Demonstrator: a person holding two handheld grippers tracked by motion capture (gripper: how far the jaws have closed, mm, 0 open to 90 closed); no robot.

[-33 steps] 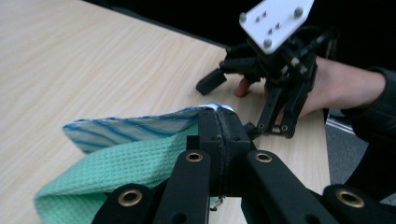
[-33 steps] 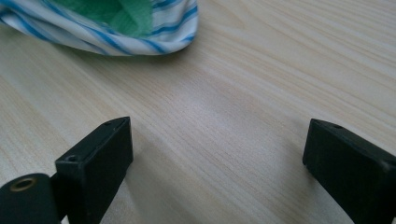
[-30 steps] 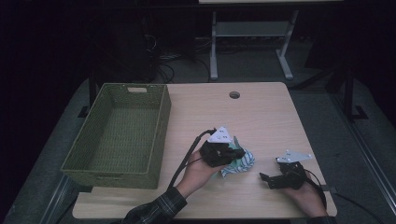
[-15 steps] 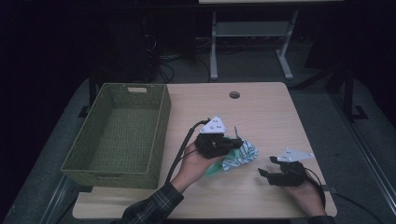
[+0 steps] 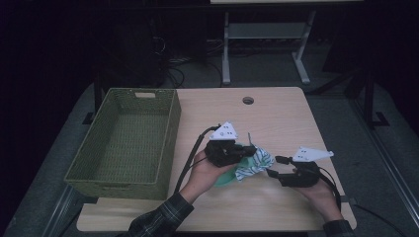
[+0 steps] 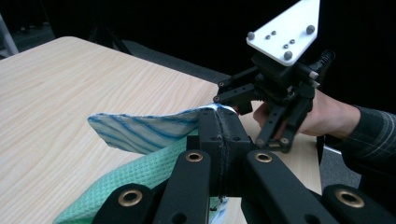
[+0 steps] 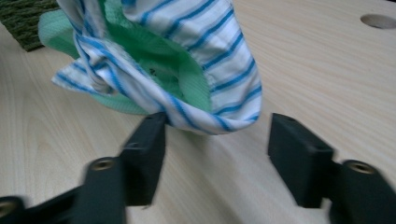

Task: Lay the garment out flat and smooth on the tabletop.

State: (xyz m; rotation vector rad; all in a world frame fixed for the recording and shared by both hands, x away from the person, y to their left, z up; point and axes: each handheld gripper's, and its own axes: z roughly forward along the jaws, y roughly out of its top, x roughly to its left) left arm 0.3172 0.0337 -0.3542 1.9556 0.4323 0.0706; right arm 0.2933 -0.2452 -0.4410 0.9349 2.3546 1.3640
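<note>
Since a second ago the left gripper [image 5: 249,149] has been carrying the striped cloth [image 5: 254,165] up off the table [image 5: 276,118] and a little toward the basket [image 5: 123,143], and the right gripper [image 5: 275,168], which was resting further to the right, is now sitting closer in beside the cloth.

The left gripper is clamping its jaws tight together on an edge of the blue-and-white striped cloth [image 6: 149,128], with a green cloth [image 6: 135,179] bunching up under it; both fabrics are hanging from that grip just above the wooden tabletop, in front of the person's left hand [image 5: 207,170].

The right gripper [image 7: 217,140] has just been narrowing its jaws, and they are standing partly apart on either side of the cloth's [image 7: 201,70] lower fold, the left jaw touching the fabric, the right one clear of it. The woven basket is sitting well to the left.
</note>
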